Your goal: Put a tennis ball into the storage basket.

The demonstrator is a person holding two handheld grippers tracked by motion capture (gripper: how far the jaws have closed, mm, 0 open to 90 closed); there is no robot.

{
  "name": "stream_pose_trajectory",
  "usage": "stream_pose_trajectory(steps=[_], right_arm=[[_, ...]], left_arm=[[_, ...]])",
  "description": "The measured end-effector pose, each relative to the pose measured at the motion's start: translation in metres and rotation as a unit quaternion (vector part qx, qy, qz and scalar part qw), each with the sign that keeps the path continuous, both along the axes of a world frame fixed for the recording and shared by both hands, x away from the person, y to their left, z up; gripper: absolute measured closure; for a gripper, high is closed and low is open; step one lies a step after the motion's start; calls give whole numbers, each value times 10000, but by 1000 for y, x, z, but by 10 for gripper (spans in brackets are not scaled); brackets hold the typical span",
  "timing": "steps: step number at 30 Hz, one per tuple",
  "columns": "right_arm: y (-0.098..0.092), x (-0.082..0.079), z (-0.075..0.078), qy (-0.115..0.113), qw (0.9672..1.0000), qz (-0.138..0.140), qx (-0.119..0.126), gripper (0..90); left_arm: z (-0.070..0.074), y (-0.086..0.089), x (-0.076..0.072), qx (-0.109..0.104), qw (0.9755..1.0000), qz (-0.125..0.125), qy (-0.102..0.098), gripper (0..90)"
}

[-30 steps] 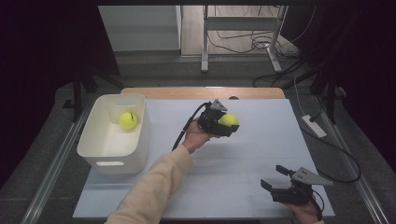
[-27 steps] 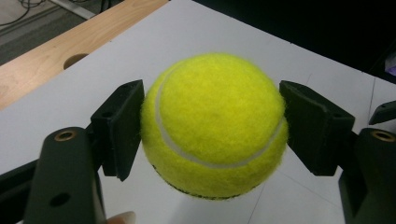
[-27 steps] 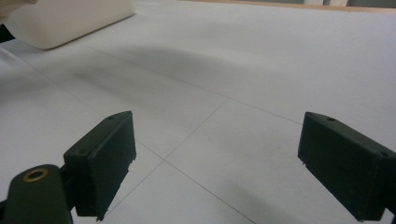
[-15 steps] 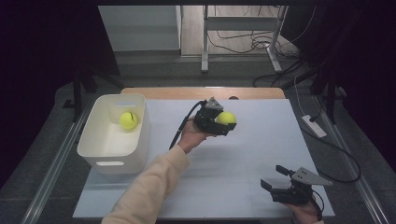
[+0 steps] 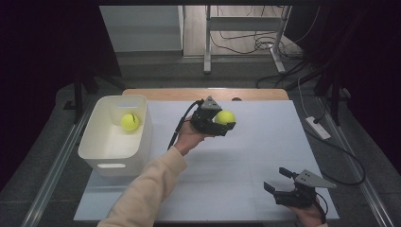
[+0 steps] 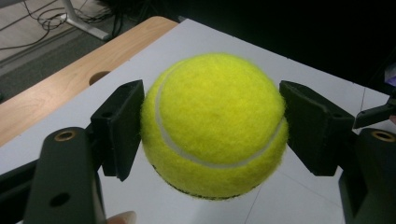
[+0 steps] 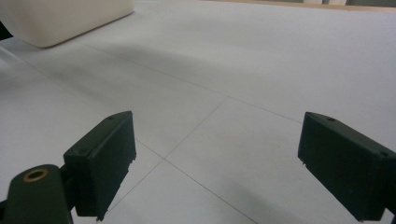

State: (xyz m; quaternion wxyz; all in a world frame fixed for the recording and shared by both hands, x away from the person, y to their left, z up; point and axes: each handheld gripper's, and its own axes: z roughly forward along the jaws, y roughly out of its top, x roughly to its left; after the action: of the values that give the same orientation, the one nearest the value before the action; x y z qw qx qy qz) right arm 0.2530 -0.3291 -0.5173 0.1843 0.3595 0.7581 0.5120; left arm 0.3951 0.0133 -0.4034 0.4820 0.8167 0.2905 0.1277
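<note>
**One ball in the bin, one in the left gripper's jaws**

The white bin [image 5: 116,142] sits at nine o'clock on the table [image 5: 265,142] and holds a single tennis ball [image 5: 129,121], lying toward its far end. A second tennis ball [image 6: 215,123] is clamped in the left gripper [image 5: 226,124], both pads pressed against its sides, lifted clear of the table near the centre, toward twelve o'clock. The right gripper [image 5: 276,182] rests at five o'clock, well apart from the bin, its jaws spread wide with nothing between them.
</note>
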Motion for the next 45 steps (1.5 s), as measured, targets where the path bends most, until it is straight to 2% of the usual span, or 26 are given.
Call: stream_pose_trajectory(steps=[17, 30, 45], right_arm=[[2, 1, 0, -9, 10000, 38, -30, 110], [3, 1, 0, -16, 10000, 43, -41, 109], [4, 1, 0, -21, 10000, 45, -43, 109]], left_arm=[[17, 28, -11, -88, 9996, 198, -198, 270], [22, 46, -14, -148, 9990, 364, -218, 270], [33, 64, -21, -173, 9980, 502, -352, 270]])
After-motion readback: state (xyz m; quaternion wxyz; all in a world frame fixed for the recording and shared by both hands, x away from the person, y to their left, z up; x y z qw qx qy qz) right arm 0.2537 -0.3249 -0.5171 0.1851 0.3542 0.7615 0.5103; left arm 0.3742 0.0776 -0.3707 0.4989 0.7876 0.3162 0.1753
